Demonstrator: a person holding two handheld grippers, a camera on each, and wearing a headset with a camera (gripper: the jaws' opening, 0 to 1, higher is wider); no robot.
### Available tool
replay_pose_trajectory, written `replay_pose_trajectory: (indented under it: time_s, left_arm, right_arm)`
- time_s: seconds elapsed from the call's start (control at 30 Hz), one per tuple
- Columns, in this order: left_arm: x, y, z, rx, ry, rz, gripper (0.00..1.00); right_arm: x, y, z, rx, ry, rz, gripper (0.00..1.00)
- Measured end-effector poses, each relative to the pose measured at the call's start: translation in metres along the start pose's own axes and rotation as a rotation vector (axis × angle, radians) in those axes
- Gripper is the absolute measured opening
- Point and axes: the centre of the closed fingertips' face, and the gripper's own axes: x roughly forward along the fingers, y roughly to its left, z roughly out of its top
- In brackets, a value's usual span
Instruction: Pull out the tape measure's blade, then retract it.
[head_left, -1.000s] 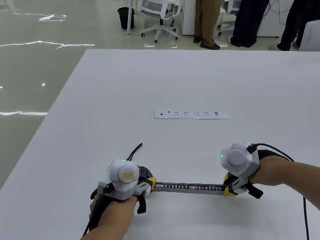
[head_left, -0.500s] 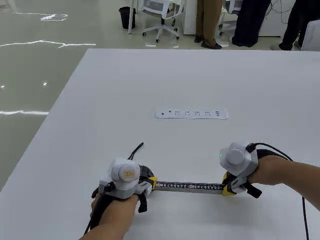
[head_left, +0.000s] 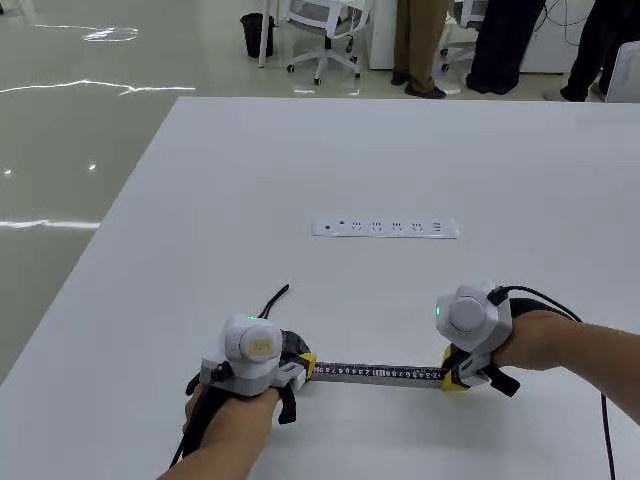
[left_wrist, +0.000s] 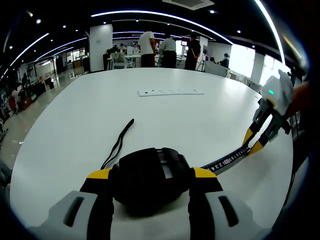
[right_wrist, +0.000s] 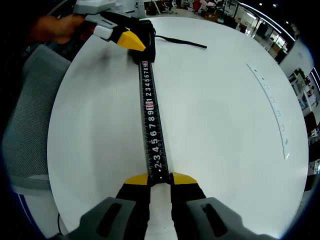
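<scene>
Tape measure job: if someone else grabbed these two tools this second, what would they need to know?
The left hand-held gripper is shut on the tape measure's black case, which sits on the white table.
The right hand-held gripper is shut on the tip of the blade.
The blade lies flat along the table between the two, numbers up.
Done: the blade is pulled out.
Left: probably bring the tip back toward the case so the blade retracts, then let go.
</scene>
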Motion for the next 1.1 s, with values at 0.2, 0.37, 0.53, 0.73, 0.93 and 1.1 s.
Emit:
replay_pose_trajectory:
  time_s: [0.2, 0.37, 0.53, 0.73, 0.93, 1.1]
  left_arm:
    - [0.0, 0.0, 0.0, 0.0, 0.001, 0.0, 0.56]
    - [0.0, 0.0, 0.0, -0.002, 0.001, 0.001, 0.56]
    - [0.0, 0.0, 0.0, 0.0, 0.003, 0.001, 0.56]
    - [0.0, 0.0, 0.001, 0.0, 0.002, 0.0, 0.56]
    - [-0.001, 0.0, 0.0, -0.001, 0.005, -0.001, 0.56]
    - [0.0, 0.0, 0.0, -0.001, 0.004, -0.001, 0.56]
  right_arm:
    - [0.0, 0.001, 0.004, -0.002, -0.002, 0.002, 0.15]
    - [0.001, 0.001, 0.006, -0.002, -0.004, 0.003, 0.15]
    - [0.001, 0.002, 0.007, -0.004, -0.002, 0.003, 0.15]
    - [0.002, 0.002, 0.01, -0.006, -0.001, 0.002, 0.15]
    - [0.003, 0.002, 0.012, -0.005, -0.002, 0.004, 0.15]
    - [0.005, 0.001, 0.014, -0.002, -0.004, 0.001, 0.15]
